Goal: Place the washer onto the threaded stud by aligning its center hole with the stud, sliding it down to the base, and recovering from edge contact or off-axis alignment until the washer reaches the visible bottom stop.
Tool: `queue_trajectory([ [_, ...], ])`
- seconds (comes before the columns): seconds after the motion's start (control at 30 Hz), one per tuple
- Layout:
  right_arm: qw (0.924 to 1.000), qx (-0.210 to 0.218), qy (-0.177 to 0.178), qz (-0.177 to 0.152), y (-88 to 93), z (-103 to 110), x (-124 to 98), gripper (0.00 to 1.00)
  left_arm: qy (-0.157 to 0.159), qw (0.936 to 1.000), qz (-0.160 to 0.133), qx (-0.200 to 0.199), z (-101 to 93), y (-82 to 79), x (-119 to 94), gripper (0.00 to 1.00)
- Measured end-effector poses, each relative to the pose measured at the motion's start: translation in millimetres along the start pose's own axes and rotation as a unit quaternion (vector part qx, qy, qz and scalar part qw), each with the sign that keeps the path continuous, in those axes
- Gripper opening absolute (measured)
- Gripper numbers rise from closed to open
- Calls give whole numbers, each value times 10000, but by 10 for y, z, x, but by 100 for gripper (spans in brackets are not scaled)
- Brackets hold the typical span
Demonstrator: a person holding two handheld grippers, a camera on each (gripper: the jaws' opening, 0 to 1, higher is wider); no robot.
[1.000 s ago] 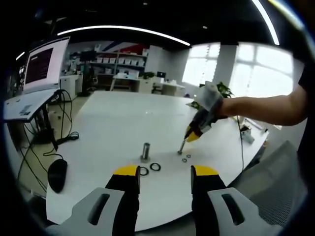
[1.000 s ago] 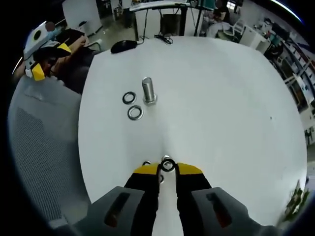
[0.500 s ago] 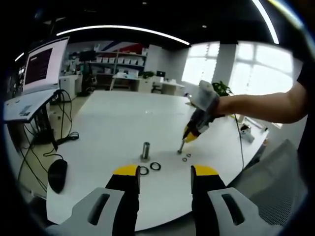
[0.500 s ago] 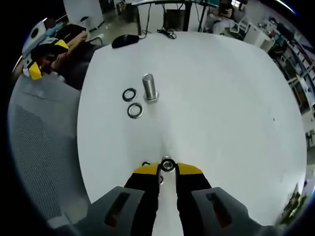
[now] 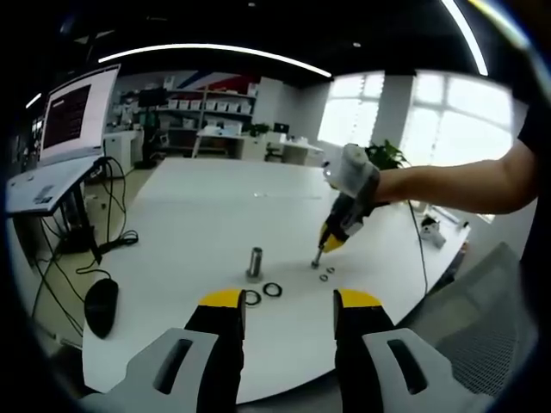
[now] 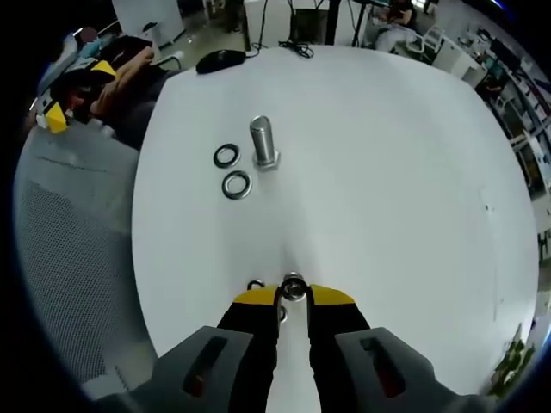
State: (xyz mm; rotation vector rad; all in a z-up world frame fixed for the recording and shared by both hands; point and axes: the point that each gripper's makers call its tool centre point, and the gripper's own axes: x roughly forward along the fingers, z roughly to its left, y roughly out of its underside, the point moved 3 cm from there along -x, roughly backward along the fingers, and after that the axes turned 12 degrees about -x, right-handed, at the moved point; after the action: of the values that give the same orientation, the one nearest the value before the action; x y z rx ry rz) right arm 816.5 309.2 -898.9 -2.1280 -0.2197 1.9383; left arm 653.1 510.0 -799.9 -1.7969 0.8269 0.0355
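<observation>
A steel threaded stud [image 6: 263, 144] stands upright on the white table [image 6: 387, 189], also seen as the stud [image 5: 255, 262]. Two washers [image 6: 226, 156] [image 6: 236, 184] lie flat beside its base. My right gripper [image 6: 294, 294] is shut on a small metal washer [image 6: 294, 286] pinched at its yellow tips, low over the table and well short of the stud. It shows as the right gripper [image 5: 318, 256], tip down to the right of the stud. My left gripper [image 5: 290, 301] is open with nothing between its fingers, held back at the table's near edge.
Small loose washers [image 5: 324, 278] lie by the right gripper's tip. A black mouse [image 5: 100, 305] and cables sit at the table's left end, next to a monitor [image 5: 79, 112] on a stand. A grey mesh chair [image 6: 69, 258] stands against the table edge.
The right gripper has lifted and tilted slightly with the washer still in its tips, so its view has shifted a little. The left gripper, stud and loose washers have stayed put.
</observation>
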Motion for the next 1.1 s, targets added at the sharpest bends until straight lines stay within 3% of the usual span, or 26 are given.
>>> queue_trajectory([
  [1.1, 9996, -158, -203, 148, 29, 58, 345, 14, 19, 9999, 109, -10, 1, 25, 10, 38],
])
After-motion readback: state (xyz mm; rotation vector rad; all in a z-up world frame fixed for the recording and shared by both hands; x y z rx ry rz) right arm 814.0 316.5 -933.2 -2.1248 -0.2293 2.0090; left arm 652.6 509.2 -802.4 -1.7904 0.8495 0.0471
